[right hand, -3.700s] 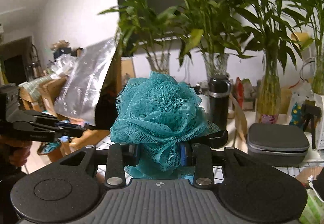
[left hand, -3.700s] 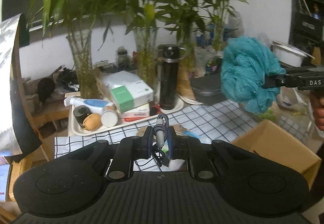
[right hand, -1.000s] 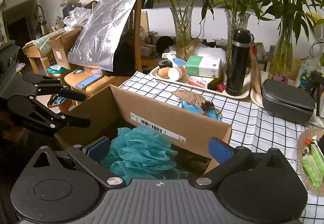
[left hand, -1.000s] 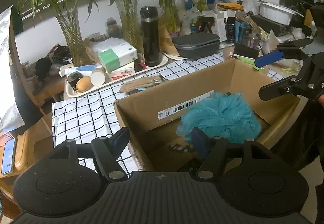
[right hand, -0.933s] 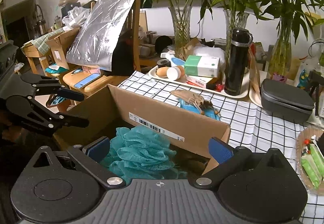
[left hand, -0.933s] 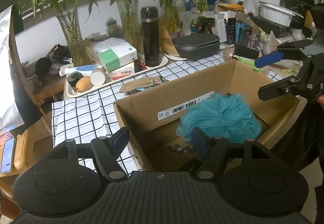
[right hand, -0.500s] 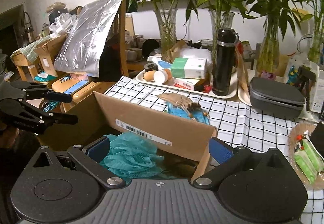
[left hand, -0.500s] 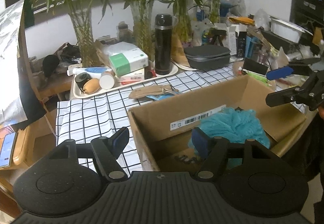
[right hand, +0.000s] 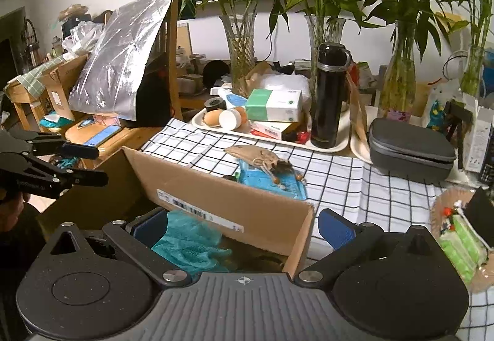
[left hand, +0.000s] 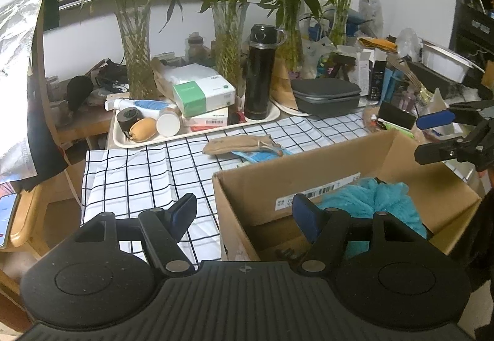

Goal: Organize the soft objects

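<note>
The worktop (left hand: 139,174), covered by a white cloth with a black grid, is carrying a clutter of vases, a tray and cases along its far side. An open cardboard box (left hand: 308,183) is sitting at the near edge of it, a barcode label on the inside of its far wall. The teal mesh bath sponge (left hand: 379,199) is lying inside the box, on its floor, touching neither tool. The left gripper (left hand: 244,214) is hovering over the box's near left corner with its jaws standing well apart and nothing between them; one blue pad is hanging over the cloth, the other over the box's interior. The right gripper (right hand: 244,228) is hanging over the opposite corner, its jaws spread wide and empty, one pad above the sponge and the other outside the box wall. Beyond the box, a tan drawstring pouch (right hand: 256,155) is resting on a flat blue packet (right hand: 271,183) on the cloth.
</note>
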{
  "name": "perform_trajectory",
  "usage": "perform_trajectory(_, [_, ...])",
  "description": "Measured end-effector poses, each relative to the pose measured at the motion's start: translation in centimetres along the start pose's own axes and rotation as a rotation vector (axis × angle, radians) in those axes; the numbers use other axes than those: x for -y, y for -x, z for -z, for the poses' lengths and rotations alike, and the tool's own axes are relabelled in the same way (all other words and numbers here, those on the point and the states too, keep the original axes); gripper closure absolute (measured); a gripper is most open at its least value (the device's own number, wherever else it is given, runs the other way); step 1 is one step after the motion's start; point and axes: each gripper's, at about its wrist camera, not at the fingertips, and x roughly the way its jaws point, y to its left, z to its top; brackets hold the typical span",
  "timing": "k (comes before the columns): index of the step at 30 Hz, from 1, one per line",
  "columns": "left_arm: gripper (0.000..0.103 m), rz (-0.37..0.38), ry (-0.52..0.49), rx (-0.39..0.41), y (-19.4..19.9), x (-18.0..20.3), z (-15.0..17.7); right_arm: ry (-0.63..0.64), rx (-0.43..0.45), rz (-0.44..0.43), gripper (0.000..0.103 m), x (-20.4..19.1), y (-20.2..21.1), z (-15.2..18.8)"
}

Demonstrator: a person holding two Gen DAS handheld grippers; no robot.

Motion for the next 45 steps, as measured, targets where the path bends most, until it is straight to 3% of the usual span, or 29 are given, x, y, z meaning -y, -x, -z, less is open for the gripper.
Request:
perform_trajectory(17, [0.035, 0.032, 0.041, 0.035, -3.2, -2.4, -1.7, -0.088, 0.019, 0.033, 0.0, 4.2, -2.9, -2.5])
perform_trajectory(22, [0.035, 0.102, 0.08, 0.052, -4.4, -3.9, -2.3, -0.095, 0.005, 0.044, 0.0, 5.6, -4.1, -3.0])
perform_trajectory(36, [0.035, 0.149, 0.183, 0.081, -8.7, -7.5, -4.0, -0.1, -0.058, 0.067, 0.0, 8.5, -8.1, -3.7])
perform_trajectory(45, [0.035, 0.224, 0.196, 0.034, -12.6, -9.0, -4.2, -0.099, -0.105, 0.066, 0.0, 10.1, -10.5, -3.7])
